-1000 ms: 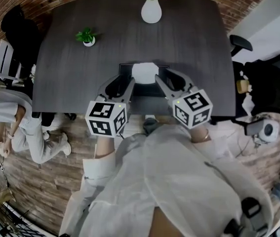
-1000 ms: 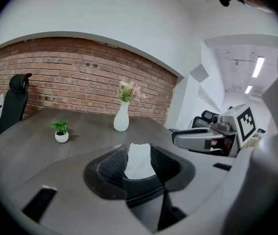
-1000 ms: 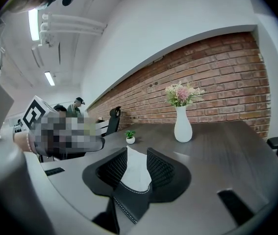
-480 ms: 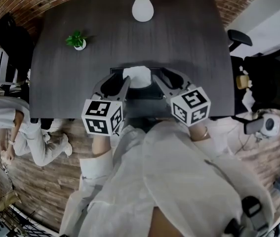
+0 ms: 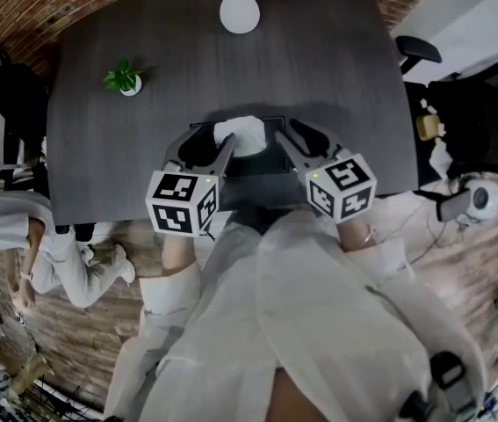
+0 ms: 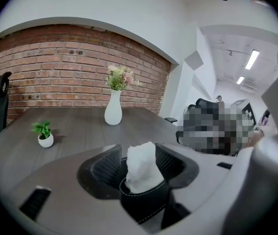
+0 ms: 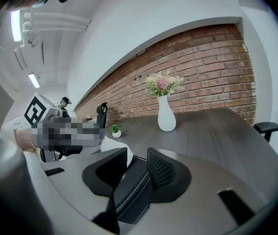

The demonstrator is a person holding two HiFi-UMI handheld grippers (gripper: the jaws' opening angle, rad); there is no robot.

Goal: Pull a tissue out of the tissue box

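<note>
A black tissue box (image 5: pixel 253 158) with white stitching lies near the table's front edge, and a white tissue (image 5: pixel 241 134) stands up from its slot. My left gripper (image 5: pixel 206 144) is at the box's left end. In the left gripper view its jaws are opening, and the tissue (image 6: pixel 141 168) stands between them with a gap on each side, above the box (image 6: pixel 146 202). My right gripper (image 5: pixel 302 137) is at the box's right end. Its jaws (image 7: pixel 138 156) are apart over the box's stitched edge (image 7: pixel 131 192), and the tissue (image 7: pixel 110 143) shows behind the left jaw.
On the dark grey table (image 5: pixel 336 77) a white vase with flowers (image 5: pixel 239 11) stands at the far edge and a small potted plant (image 5: pixel 124 79) at the far left. An office chair (image 5: pixel 411 51) is at the right. A person (image 5: pixel 46 244) crouches on the floor at the left.
Both grippers have sunk and come in closer round the box. The left gripper's jaws now stand wider on either side of the tissue.
</note>
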